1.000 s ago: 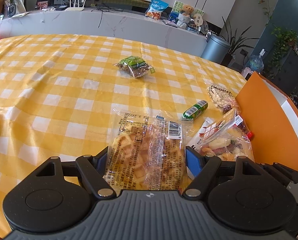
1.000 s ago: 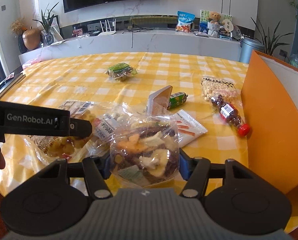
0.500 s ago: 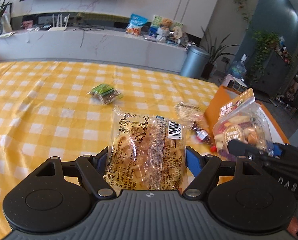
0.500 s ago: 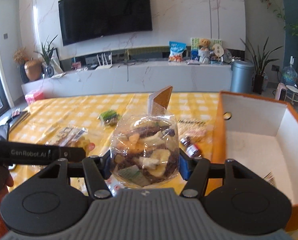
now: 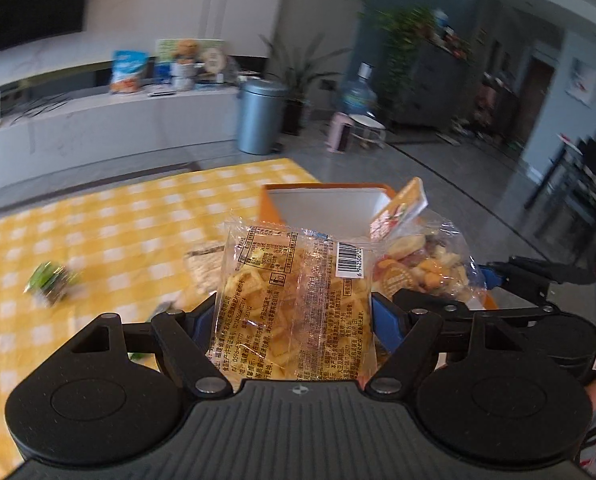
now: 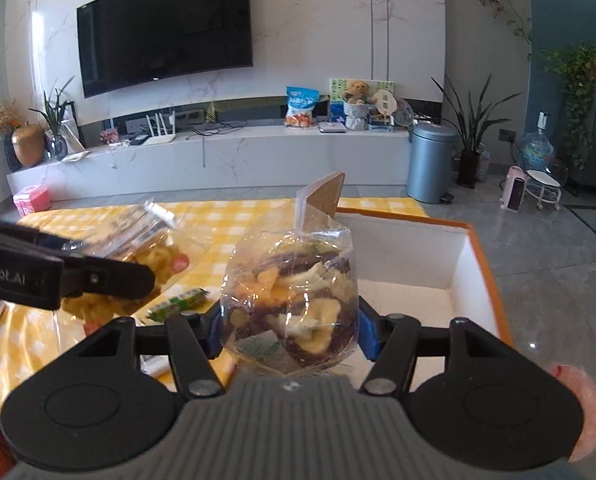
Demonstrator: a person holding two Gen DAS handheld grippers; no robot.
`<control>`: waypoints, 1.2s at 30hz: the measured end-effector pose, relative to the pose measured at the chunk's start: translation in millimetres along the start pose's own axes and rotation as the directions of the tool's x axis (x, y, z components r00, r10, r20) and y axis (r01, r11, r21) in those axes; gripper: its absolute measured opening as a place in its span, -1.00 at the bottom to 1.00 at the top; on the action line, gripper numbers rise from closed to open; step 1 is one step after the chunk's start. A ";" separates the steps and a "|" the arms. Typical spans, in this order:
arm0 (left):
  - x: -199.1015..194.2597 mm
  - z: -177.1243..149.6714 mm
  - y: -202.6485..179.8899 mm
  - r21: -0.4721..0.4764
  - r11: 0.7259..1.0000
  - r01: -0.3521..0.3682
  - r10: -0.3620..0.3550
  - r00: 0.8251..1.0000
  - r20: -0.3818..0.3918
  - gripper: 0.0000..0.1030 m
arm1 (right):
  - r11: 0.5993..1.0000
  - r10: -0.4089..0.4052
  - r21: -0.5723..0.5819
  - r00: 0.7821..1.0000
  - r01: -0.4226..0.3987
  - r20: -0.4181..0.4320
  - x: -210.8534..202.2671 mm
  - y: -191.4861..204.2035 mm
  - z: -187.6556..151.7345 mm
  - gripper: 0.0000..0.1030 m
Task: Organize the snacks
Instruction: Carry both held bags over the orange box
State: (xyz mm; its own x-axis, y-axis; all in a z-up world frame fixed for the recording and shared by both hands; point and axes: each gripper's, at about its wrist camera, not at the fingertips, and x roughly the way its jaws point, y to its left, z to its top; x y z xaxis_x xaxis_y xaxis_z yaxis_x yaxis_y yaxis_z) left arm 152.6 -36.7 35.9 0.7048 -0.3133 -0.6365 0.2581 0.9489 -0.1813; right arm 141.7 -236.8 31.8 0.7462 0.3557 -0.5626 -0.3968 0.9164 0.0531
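Observation:
My left gripper point(image 5: 294, 320) is shut on a clear bag of yellow chips point(image 5: 294, 300) and holds it in the air near the orange box point(image 5: 322, 200). My right gripper point(image 6: 290, 328) is shut on a clear bag of mixed dried fruit point(image 6: 290, 300) and holds it above the near edge of the orange box point(image 6: 410, 256), whose white inside shows. The dried fruit bag point(image 5: 418, 260) and right gripper also show right of the chips in the left wrist view. The chips bag point(image 6: 150, 248) and left gripper point(image 6: 110, 280) show at the left in the right wrist view.
On the yellow checked tablecloth point(image 5: 118, 232) lie a green snack pack point(image 5: 50, 282), a pale nut bag point(image 5: 206, 264) and a green tube point(image 6: 178, 304). A grey bin point(image 6: 432, 160) and a white counter point(image 6: 218, 160) stand beyond the table.
Both grippers have lifted their bags off the table and swung right toward the orange box. The dried fruit bag is now over the box's edge.

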 end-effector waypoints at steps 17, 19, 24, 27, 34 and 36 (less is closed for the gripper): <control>131.4 17.1 -50.8 0.331 0.924 0.191 -0.094 0.953 -0.286 0.70 | 0.990 -0.126 -0.092 0.970 0.109 -0.208 42.2 -87.1 0.3 0.17; 139.8 13.6 -53.9 0.342 0.917 0.204 -0.087 0.941 -0.326 0.70 | 0.985 -0.135 -0.139 0.962 0.104 -0.239 46.2 -86.5 -3.8 0.17; 156.2 7.9 -57.7 0.350 0.910 0.221 -0.077 0.921 -0.382 0.70 | 0.971 -0.149 -0.226 0.938 0.079 -0.312 57.8 -92.1 -11.4 0.17; 161.7 8.1 -61.8 0.344 0.913 0.218 -0.076 0.921 -0.382 0.70 | 0.963 -0.164 -0.257 0.926 0.076 -0.340 64.3 -95.3 -12.1 0.17; 174.9 1.5 -72.7 0.386 0.906 0.175 -0.016 0.925 -0.381 0.62 | 0.957 -0.145 -0.288 0.916 0.034 -0.373 71.9 -94.1 -10.2 0.17; 176.4 -0.7 -75.0 0.397 0.903 0.164 -0.002 0.926 -0.377 0.62 | 0.955 -0.148 -0.293 0.911 0.031 -0.386 75.0 -93.0 -11.8 0.17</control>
State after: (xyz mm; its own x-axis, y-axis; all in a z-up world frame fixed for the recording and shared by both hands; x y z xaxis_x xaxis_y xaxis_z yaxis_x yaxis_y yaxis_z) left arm 257.1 -163.2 -63.3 0.4028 -0.2784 -0.8719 0.6109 0.7912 0.0296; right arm 228.3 -297.5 -25.1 0.5321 0.1172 -0.8385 -0.5127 0.8328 -0.2089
